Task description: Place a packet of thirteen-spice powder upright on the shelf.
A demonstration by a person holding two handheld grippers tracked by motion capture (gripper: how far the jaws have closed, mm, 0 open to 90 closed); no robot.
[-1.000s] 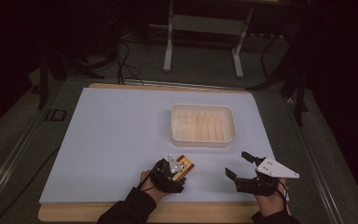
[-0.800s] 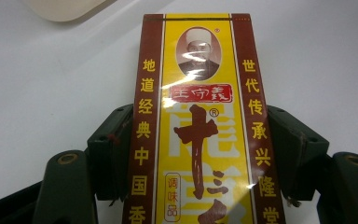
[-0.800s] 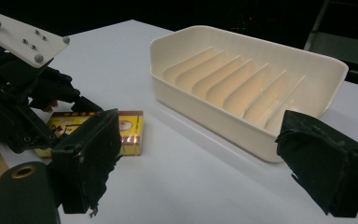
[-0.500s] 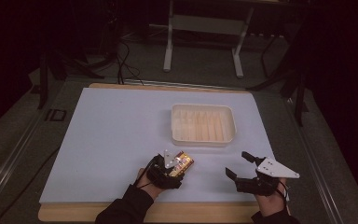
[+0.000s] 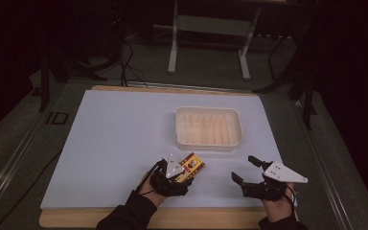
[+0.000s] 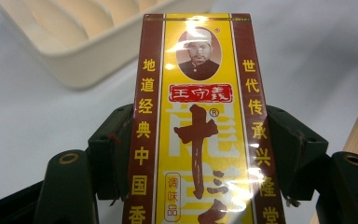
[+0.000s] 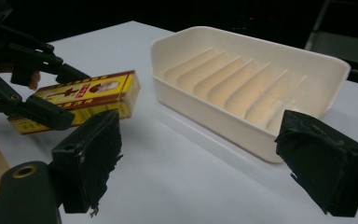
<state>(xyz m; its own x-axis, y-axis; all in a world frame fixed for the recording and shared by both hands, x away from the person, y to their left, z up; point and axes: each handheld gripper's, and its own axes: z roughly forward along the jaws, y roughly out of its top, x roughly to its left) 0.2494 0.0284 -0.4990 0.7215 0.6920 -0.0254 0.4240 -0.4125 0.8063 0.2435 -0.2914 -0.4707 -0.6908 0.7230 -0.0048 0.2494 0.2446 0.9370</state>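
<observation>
While the yellow-and-maroon box (image 5: 190,167) sits clamped in the left gripper (image 5: 182,171) at the near edge of the white tabletop (image 5: 115,139), the right gripper (image 5: 245,168) hovers with jaws apart. Cream tray (image 5: 209,142) lies farther back; dark floor, cables beyond.

Black grippers, left (image 5: 184,173) and right (image 5: 247,171), each topped by a grey three-cornered plate; brass-ringed screws; dark sleeves.
</observation>
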